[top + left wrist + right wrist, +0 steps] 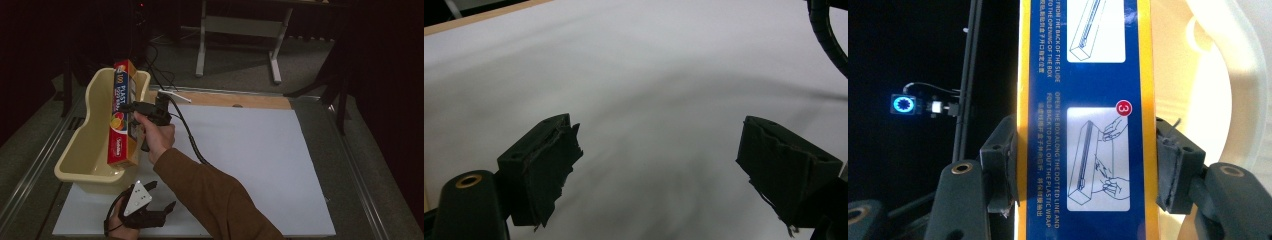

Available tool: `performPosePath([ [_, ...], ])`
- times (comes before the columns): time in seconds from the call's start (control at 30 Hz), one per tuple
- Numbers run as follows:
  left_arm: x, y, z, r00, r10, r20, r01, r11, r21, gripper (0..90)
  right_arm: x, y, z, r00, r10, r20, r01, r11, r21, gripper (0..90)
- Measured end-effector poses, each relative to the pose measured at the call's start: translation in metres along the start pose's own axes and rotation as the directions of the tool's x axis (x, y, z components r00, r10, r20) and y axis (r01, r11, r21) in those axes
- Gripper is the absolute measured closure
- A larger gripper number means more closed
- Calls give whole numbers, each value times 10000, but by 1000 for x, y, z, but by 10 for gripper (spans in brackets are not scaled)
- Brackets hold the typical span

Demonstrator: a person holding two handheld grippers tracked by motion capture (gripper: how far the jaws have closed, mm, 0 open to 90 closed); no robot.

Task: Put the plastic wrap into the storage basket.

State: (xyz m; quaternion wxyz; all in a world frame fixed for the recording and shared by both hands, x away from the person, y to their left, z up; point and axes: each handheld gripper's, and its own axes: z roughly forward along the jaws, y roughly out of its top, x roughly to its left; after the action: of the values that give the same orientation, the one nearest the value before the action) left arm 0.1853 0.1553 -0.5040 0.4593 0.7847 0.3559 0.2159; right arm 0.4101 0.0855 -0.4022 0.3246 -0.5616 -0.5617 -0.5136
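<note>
In the high view, the long red, yellow and blue cardboard box of plastic wrap [122, 115] lies in the left half of the frame, along the right rim of the pale yellow plastic tub [82, 145]. Its far end rises above the tub's far wall, and its near end sits at the tub's near right corner. The right gripper [134, 111] reaches in from the box's right side, held by a hand [156, 136] in a brown sleeve [215, 197]. From this angle the box hides the gripper's far jaw.

The right gripper view settles the hold: the box [1083, 115] runs up the middle of the frame, printed instruction panels facing the camera, and the right gripper [1083, 165] has one black jaw pressed against each long edge, clamped on it. Both ends of the box are cut off by the frame. To its right is the tub's pale wall [1233, 95]. To its left is darkness with a small blue ring light [903, 104].

At the bottom left of the high view, the left gripper [162, 197] rests low over the white sheet [260, 160] that covers the table, its hand partly cut off by the frame edge. In the left gripper view its frayed black jaws stand wide apart around nothing, over the bare white sheet [639, 75], which looks soft and blurred. A black ribbed cable [826, 35] curves through the upper right corner.
</note>
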Motion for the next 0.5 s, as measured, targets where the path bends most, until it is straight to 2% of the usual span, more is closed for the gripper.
performPosePath([
  [0.5,-1,-1,-2,10000,-9,3,9,10000,-58,154,3,-6,14,9996,-149,237,152,9998,-122,391],
])
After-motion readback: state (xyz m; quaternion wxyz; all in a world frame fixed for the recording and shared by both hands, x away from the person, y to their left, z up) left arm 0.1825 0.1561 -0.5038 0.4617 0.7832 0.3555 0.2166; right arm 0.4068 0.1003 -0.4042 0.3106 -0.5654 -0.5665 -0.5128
